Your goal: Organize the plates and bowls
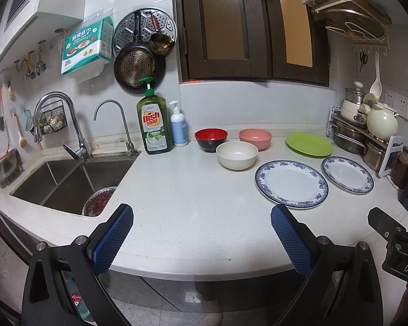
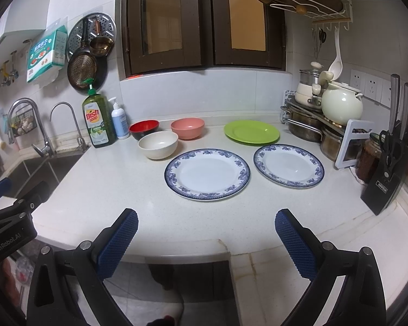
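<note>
White speckled countertop (image 2: 100, 190) fills both views. Left gripper (image 1: 201, 214) hangs over the near edge, jaws spread wide, nothing between them. Right gripper (image 2: 206, 217) likewise: wide apart and empty, hovering at the counter's front. Ahead sit three bowls in a tight cluster: red-and-black bowl (image 2: 144, 129) at the back, pink bowl (image 2: 187, 128) beside it, cream bowl (image 2: 158, 144) in front. To their right, a large blue-rimmed plate (image 2: 207, 173), a smaller blue-rimmed plate (image 2: 288, 165) just beside it, and a green plate (image 2: 252, 132) behind. Crowding the edges: dish soap bottle (image 2: 98, 119) and pump bottle (image 2: 119, 121) near the sink (image 1: 68, 182), stacked pots (image 2: 310, 125) and knife block (image 2: 389, 174) on the right.
</note>
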A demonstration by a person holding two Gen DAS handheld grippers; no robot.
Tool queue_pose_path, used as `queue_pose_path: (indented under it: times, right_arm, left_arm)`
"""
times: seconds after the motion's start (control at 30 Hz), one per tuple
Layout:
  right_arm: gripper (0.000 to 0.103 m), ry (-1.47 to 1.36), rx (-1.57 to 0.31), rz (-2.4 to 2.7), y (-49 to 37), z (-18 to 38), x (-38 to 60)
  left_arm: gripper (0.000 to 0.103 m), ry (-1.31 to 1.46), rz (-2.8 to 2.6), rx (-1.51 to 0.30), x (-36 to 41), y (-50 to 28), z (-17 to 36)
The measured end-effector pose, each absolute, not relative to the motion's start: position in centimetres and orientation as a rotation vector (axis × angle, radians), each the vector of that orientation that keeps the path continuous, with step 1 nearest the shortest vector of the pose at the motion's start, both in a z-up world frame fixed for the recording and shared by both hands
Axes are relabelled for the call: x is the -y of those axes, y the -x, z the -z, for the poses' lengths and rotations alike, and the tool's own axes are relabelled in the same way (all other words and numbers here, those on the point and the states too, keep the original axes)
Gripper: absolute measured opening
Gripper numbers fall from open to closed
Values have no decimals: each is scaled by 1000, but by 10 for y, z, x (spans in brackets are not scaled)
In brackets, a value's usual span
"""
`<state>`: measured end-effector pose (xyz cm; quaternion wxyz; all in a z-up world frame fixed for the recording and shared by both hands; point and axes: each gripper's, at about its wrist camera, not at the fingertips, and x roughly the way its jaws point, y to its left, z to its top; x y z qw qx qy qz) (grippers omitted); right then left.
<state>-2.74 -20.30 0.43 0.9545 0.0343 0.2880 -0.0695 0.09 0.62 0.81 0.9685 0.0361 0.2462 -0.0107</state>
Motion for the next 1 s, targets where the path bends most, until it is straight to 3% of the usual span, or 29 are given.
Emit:
queue_pose_path:
  times: [1.0]
  right_arm:
    - [102,-111,-639,216,5,13,221]
  left_arm:
    - [103,-115,120,-582,20,-59,12]
